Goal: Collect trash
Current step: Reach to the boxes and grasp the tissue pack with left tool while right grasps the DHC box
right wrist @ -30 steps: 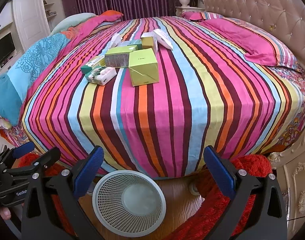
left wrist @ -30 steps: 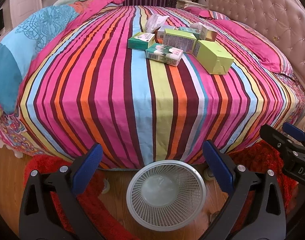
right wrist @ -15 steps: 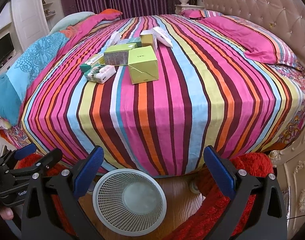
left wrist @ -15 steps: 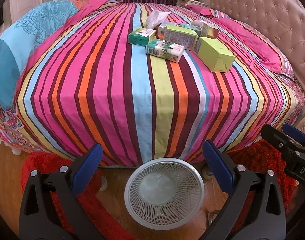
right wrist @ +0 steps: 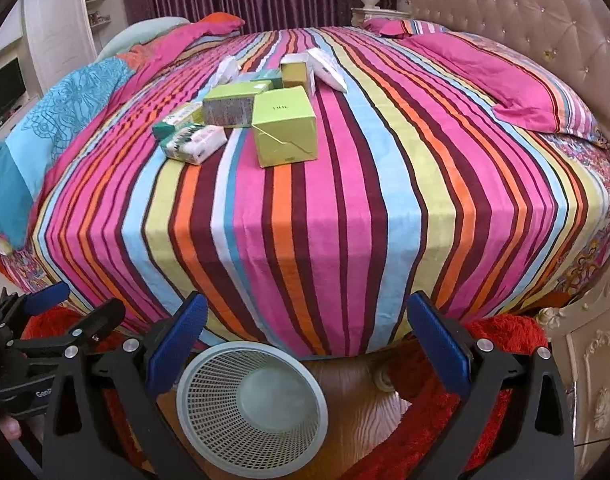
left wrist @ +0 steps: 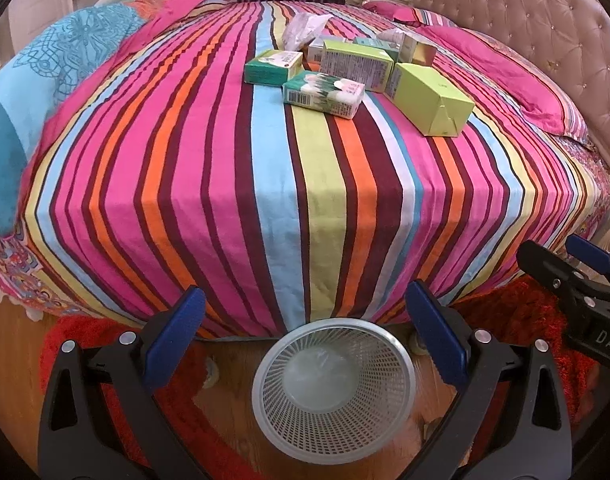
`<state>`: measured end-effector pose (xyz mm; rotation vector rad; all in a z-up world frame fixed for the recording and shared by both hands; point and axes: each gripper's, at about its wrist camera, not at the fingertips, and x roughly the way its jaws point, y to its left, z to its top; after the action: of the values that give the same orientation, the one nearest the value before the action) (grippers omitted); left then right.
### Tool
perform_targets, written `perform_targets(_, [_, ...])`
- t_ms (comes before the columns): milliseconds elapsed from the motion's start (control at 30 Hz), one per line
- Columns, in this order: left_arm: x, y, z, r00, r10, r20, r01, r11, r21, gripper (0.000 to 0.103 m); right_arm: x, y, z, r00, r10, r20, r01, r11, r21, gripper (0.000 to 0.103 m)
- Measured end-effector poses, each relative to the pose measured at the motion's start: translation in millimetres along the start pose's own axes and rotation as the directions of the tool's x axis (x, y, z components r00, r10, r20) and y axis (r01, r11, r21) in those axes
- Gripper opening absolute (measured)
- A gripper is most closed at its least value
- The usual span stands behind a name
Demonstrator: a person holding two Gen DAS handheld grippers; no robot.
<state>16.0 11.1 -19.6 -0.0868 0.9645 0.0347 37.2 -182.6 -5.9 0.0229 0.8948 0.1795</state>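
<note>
Several empty cartons lie grouped on the striped bed [left wrist: 225,184]: a lime-green box [left wrist: 431,98] [right wrist: 284,126], a green-and-white carton [left wrist: 324,94] [right wrist: 195,144], a teal carton [left wrist: 274,66], a light green box [left wrist: 355,64] [right wrist: 235,106], and white wrappers [right wrist: 327,68] behind. A white mesh waste basket [left wrist: 333,388] [right wrist: 251,406] stands empty on the floor at the bed's foot. My left gripper [left wrist: 305,332] and my right gripper [right wrist: 305,332] are both open and empty, held over the floor near the basket, well short of the cartons.
A red shaggy rug [right wrist: 501,336] lies on the wooden floor around the basket. Pink pillows [right wrist: 505,80] and a tufted headboard [right wrist: 525,20] are at the right. A blue blanket [left wrist: 33,92] is bunched at the bed's left. A white cabinet [right wrist: 585,380] stands at the right.
Both grippers have moved slightly forward and up toward the bed; the cartons look a little closer. Nothing was grasped or moved.
</note>
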Motion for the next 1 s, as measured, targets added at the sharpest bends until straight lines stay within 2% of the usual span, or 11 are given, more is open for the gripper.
perform_targets(267, [11.4,7.0,3.2,1.000,-0.003,-0.015,0.002,1.000,-0.024,0.097,11.8,-5.6,2.1,1.000,-0.006,-0.027,0.007,1.000,0.013,0.096])
perform_targets(500, [16.3,8.7,12.1,1.000,-0.010,-0.011,0.010,1.000,-0.022,0.097,16.4,-7.2,12.5,1.000,-0.003,-0.007,0.003,1.000,-0.002,0.096])
perform_targets(1000, [30.0,16.4,55.9,0.999,-0.034,0.030,0.034,0.999,-0.013,0.097,33.0,-9.0,47.3,0.998,0.050,0.023,-0.049,0.998,-0.038,0.096])
